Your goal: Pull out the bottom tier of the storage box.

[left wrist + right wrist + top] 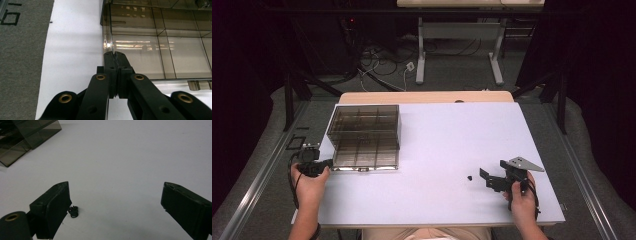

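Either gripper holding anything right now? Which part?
Left gripper is shut at the near left corner of the smoky compartment box; a pinch there cannot be told. Right gripper is open, holding nothing.

The small black part (73, 211) (too tiny) cannot be identified.

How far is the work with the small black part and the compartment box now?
Done: the left gripper is shut, its tips against the corner of the clear compartment box, seemingly steadying it. In hand: the right gripper is open near the small black part, not gripping it. Left: picking it up and placing it in the box.
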Available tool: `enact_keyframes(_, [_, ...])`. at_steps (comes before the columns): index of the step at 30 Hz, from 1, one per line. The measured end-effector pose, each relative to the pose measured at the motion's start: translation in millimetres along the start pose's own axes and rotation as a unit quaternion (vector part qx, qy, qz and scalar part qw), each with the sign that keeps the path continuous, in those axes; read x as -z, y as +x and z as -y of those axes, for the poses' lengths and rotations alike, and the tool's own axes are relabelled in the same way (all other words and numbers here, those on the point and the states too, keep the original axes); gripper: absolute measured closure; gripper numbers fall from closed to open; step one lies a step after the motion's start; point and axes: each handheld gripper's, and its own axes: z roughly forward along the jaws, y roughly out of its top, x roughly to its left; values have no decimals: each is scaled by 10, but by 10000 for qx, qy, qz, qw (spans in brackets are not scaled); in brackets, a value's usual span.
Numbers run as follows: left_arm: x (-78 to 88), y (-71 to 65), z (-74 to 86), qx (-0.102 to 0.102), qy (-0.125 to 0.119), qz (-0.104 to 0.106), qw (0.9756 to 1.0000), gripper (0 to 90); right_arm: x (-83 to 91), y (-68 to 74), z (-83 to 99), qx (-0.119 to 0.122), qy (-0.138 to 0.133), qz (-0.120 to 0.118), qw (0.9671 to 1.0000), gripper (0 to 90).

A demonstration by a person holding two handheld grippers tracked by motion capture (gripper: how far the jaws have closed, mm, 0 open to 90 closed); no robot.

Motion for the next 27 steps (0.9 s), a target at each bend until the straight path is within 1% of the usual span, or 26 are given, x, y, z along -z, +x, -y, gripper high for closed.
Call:
enact_keyframes(2, [-1, -3, -1, 3, 7, -1, 10000, 888, 0, -1, -1, 0, 0, -4, 10000, 85])
enact_keyframes(5, [2, -10, -2, -3, 42, -24, 10000, 887, -4, -4, 1, 24, -19, 53, 10000, 84])
enact_keyframes(6, [-1, -8, -1, -6, 22, -17, 10000, 886, 1, -4, -1, 9, 2, 7, 10000, 85])
enact_keyframes(8, [-1, -6, 0, 12, 11, -8, 10000, 885, 2, -5, -1, 26, 18, 36, 10000, 85])
enact_keyframes(9, [-2, -4, 0, 18, 8, -4, 10000, 884, -4, -3, 1, 22, -23, 51, 10000, 85])
enact_keyframes(10, [-1, -3, 0, 18, 8, -9, 10000, 883, 3, -5, -1, 28, 16, 38, 10000, 84])
enact_keyframes(11, [-2, -4, 1, 45, 4, -8, 10000, 880, -3, -3, 1, 24, -23, 50, 10000, 85])
enact_keyframes(15, [1, -5, 2, 43, 12, 0, 10000, 866, 1, -8, -2, 29, 4, 18, 10000, 84])
enact_keyframes(20, [24, -7, -6, 4, 22, -13, 10000, 842, 6, -6, -2, 12, 2, 16, 10000, 85])
enact_keyframes(23, [26, -5, -5, 36, -44, 4, 10000, 841, 3, -10, -2, 29, 5, 21, 10000, 85])
enact_keyframes(25, [35, 5, -7, 62, 0, 35, 10000, 832, -2, -5, 0, 26, -24, 51, 10000, 85])
enact_keyframes(26, [28, 5, -4, 69, -53, 19, 10000, 822, -2, -4, 0, 21, -19, 51, 10000, 84])
enact_keyframes(27, [32, 10, -4, 46, -34, 4, 10000, 818, -2, -4, 0, 23, -17, 51, 10000, 84])
